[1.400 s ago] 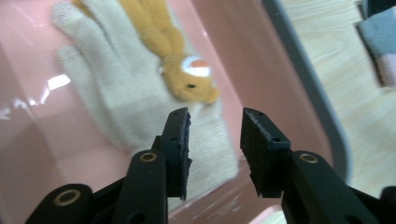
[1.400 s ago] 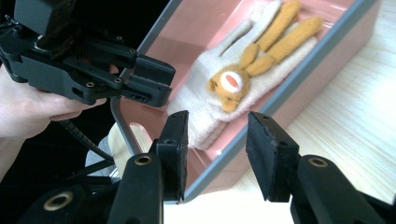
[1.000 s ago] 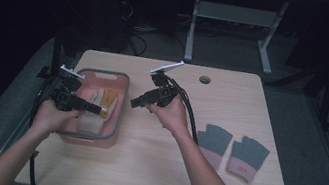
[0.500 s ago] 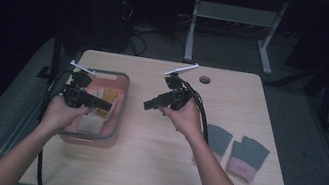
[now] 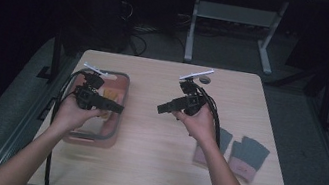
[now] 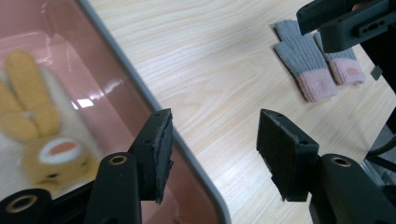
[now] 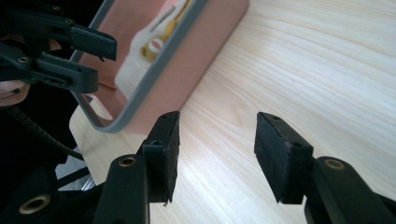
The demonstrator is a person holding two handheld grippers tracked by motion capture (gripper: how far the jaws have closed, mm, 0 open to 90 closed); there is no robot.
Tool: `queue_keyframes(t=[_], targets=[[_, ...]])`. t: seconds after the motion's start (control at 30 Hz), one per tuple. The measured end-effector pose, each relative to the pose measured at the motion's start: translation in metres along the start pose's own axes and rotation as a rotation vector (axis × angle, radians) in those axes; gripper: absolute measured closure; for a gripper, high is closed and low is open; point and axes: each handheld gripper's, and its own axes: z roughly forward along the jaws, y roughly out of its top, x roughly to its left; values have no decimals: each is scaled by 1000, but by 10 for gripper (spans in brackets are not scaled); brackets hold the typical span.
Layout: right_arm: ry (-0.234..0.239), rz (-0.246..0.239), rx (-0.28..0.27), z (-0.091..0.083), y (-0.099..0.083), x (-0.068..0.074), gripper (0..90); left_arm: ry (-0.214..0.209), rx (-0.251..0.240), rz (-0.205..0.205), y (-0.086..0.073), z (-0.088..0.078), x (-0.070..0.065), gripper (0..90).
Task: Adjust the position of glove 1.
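Left hand-held gripper: the left hand-held gripper (image 5: 116, 108) hangs over the pink bin at about 9 o'clock on the surface, its jaws pointing toward 3 o'clock. Its jaws have just been opening and now stand moderately wide with nothing between them; the left gripper view shows bare pads straddling the bin's grey rim.
Right hand-held gripper: the right hand-held gripper (image 5: 162, 108) sits near the middle of the surface, aimed toward 9 o'clock at the bin. Its jaws have also just been opening, now wide and empty, with bare wood between the pads in the right gripper view.
Surface: the light wooden surface (image 5: 149, 171) carries the bin on its 9 o'clock side and the gloves at about 4 o'clock.
Bin: the pink bin (image 5: 114, 137) with its grey rim stands under the left hand; compared with a second ago, the left hand has drawn back up from inside it.
Gloves: two grey gloves with pink cuffs (image 5: 249, 157) lie side by side at 4 o'clock, well apart from both grippers and not yet touched.
Yellow glove: a white and yellow knitted glove (image 6: 32, 116) lies flat inside the bin, free of the jaws.
What changed: the left jaws have let go above the bin, and the right hand has swung away from it toward the middle.
Meaning: judging by this, the yellow glove counts as dropped off, and the grey pair at 4 o'clock looks like the next thing to fetch.
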Motion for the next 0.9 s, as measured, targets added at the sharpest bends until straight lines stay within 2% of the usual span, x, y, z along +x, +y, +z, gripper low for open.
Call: queue_keyframes(t=[0.57, 0.9], targets=[[-58, 45, -29, -29, -28, -22, 477, -32, 25, 73, 10, 21, -36, 395], [-86, 69, -44, -44, -43, -34, 469, -55, 30, 95, 13, 34, -53, 355]])
